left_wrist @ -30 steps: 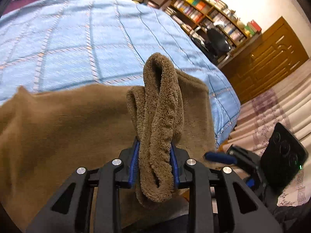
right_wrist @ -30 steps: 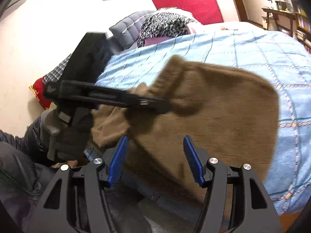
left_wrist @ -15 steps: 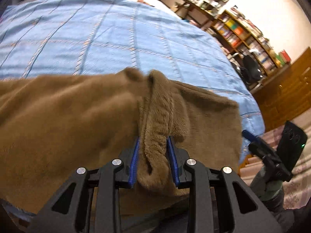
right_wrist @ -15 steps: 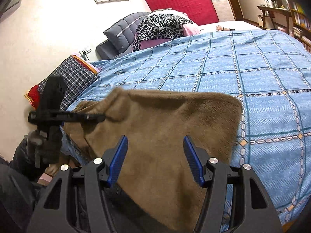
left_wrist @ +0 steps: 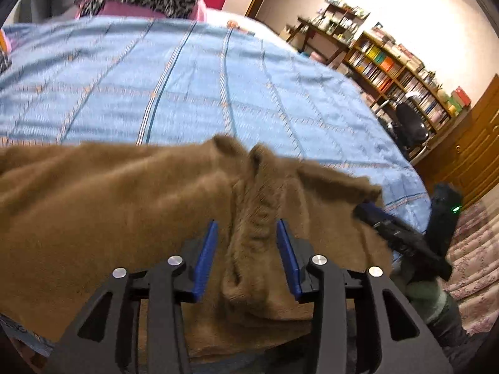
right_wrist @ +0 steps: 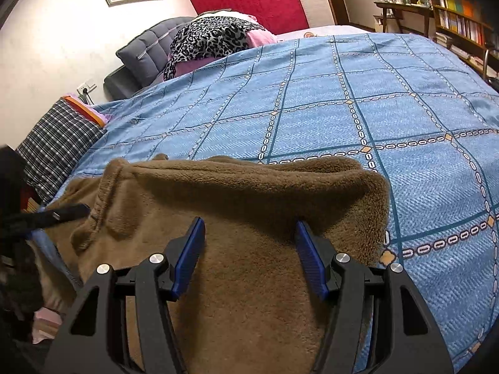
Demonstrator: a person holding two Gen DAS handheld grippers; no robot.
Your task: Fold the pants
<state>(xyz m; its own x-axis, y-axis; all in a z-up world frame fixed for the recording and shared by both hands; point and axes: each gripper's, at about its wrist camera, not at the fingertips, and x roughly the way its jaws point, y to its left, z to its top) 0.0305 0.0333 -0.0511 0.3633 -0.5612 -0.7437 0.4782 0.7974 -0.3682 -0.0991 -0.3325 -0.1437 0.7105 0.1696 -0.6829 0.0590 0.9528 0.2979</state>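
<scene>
Brown fleece pants point(left_wrist: 109, 205) lie on the near edge of the blue checked bedspread point(left_wrist: 193, 93). They also show in the right wrist view point(right_wrist: 249, 205). My left gripper point(left_wrist: 246, 237) is open, its blue pads either side of a bunched ridge of the fabric, not pinching it. My right gripper point(right_wrist: 249, 237) is open and empty, just above the flat pants. The right gripper shows in the left wrist view point(left_wrist: 405, 237) at the pants' right corner. The left gripper shows in the right wrist view point(right_wrist: 56, 215) at the pants' left end.
Leopard-print and pink bedding point(right_wrist: 215, 40) lies at the head of the bed, next to a grey headboard cushion point(right_wrist: 146, 56). A plaid pillow point(right_wrist: 59, 143) lies at the left edge. Bookshelves point(left_wrist: 399, 71), an office chair point(left_wrist: 411, 124) and a wooden cabinet point(left_wrist: 474, 152) stand on the right.
My left gripper has opened and let go of the bunched pants, which now rest on the bed. My right gripper has come down over the flat pants, staying open.
</scene>
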